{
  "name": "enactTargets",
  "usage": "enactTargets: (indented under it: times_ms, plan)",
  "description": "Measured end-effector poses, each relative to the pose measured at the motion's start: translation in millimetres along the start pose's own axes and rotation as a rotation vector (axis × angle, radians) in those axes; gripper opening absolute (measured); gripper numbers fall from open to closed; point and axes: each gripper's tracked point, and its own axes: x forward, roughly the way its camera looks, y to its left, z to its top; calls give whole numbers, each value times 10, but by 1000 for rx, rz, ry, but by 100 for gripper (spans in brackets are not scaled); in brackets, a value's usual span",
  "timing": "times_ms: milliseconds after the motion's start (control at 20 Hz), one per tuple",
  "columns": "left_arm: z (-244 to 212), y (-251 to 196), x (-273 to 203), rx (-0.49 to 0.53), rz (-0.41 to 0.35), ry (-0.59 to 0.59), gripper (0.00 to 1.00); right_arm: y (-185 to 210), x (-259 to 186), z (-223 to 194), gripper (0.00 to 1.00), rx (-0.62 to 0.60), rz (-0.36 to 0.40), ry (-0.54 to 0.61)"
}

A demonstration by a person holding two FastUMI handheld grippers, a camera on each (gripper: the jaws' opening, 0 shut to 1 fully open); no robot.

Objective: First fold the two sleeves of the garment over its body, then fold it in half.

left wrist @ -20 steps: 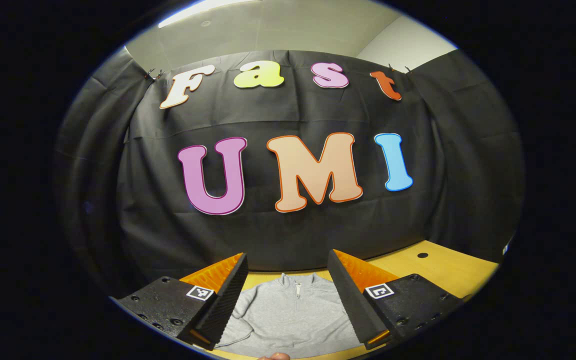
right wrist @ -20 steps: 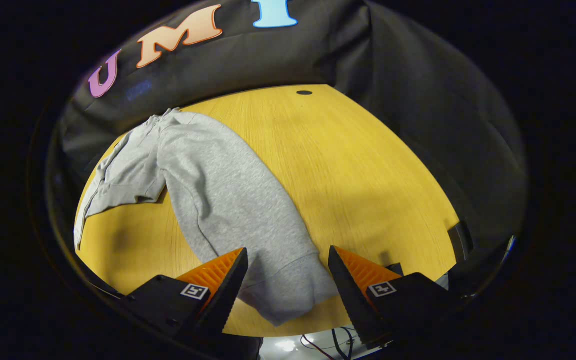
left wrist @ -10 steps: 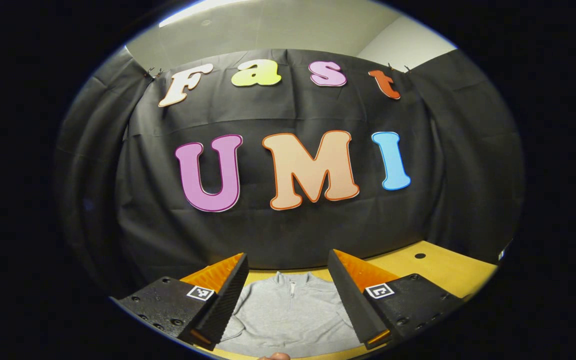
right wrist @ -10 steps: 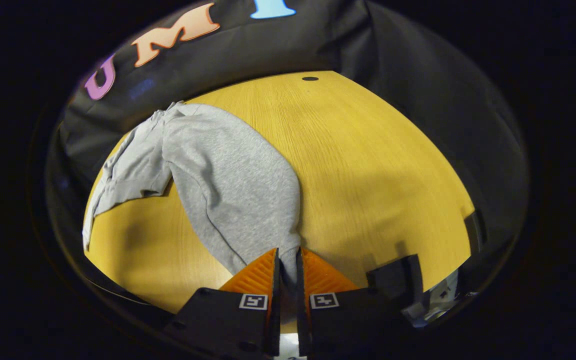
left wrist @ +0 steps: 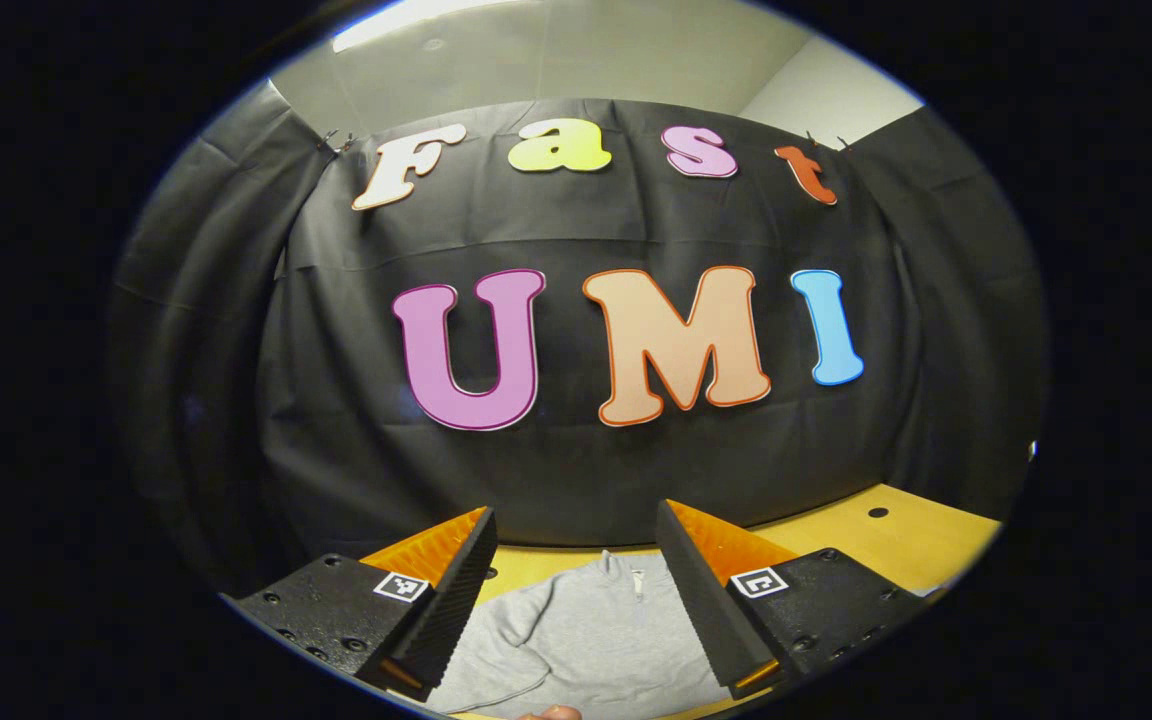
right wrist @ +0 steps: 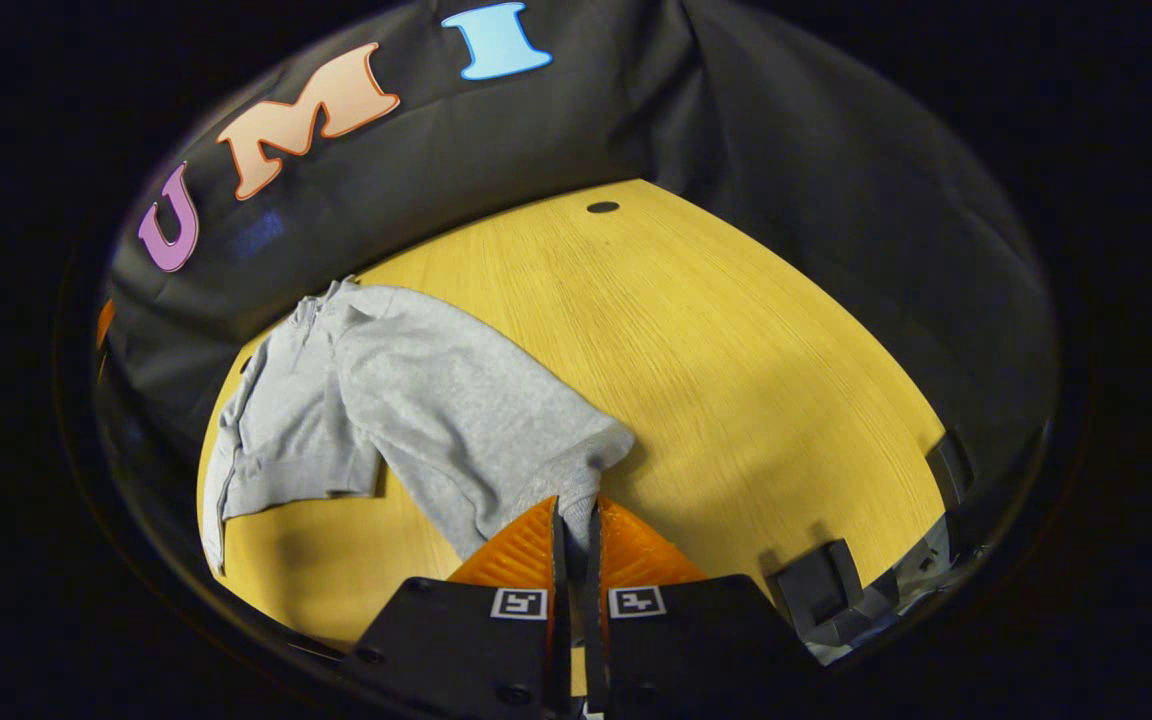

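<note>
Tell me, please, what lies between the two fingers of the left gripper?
In the left gripper view, the grey garment lies on the table, seen through the open left gripper.

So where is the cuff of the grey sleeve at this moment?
In the right gripper view, the grey sleeve's cuff is pinched between the right tongs, low at centre, above the yellow wooden table.

Two wedge-shaped grippers

The left gripper (left wrist: pixel 576 590) and right gripper (right wrist: pixel 576 530) have ridged fingers, dark bodies with small screws, and little square black-and-white markers.
</note>
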Motion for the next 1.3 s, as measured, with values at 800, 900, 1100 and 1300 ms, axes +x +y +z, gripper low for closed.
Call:
enactTargets:
  times_ms: [800,900,1100,1300]
  plan:
    - [-115,1650,-401,27,275,24,93,1812,224,1249,8,-134,189,-172]
    - [-114,1812,-459,33,303,27,93,2008,246,1325,8,-130,211,-179]
    - [-147,2116,-568,43,355,36,96,2486,302,1390,8,-143,260,-195]
    - [-186,2325,-641,45,385,41,93,3069,283,1459,8,-188,323,-223]
